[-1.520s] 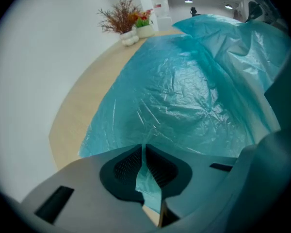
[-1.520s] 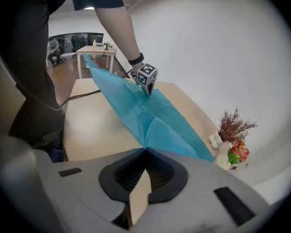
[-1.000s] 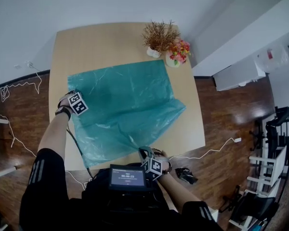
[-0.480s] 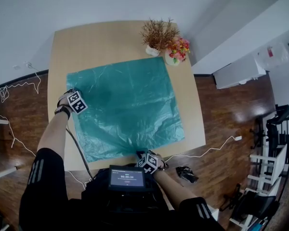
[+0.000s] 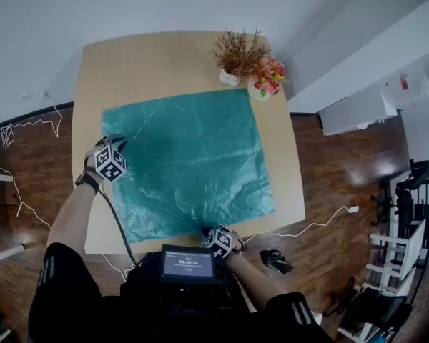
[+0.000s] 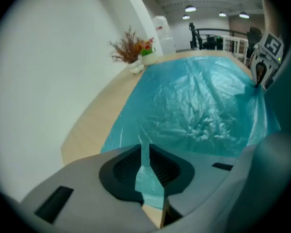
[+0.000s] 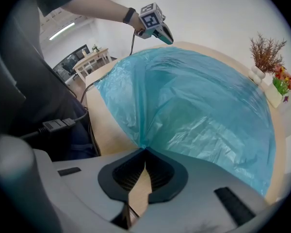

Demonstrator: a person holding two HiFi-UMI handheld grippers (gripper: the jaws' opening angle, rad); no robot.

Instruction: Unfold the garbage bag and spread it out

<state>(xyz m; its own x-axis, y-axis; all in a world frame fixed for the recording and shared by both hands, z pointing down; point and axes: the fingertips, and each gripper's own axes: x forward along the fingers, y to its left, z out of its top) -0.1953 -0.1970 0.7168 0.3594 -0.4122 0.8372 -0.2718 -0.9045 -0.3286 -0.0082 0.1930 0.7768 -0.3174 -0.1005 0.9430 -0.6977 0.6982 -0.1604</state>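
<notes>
On the worktop (image 5: pixel 164 56), the garbage bag (image 5: pixel 193 156) spreads beyond the right hand-held gripper (image 5: pixel 206 229) pinching its near corner, the left hand-held gripper (image 5: pixel 117 141) just parting its jaws round the side edge.

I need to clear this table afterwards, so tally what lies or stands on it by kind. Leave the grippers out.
Garbage bag: 1
Pot of dried brown sprigs: 1
Pot of coloured flowers: 1
Total: 3

The table's (image 5: pixel 150 63) near edge hides behind the chest screen (image 5: pixel 189 263), its print unreadably small; the garbage bag's (image 7: pixel 208 96) near-right corner is lost at the right gripper view's rim
</notes>
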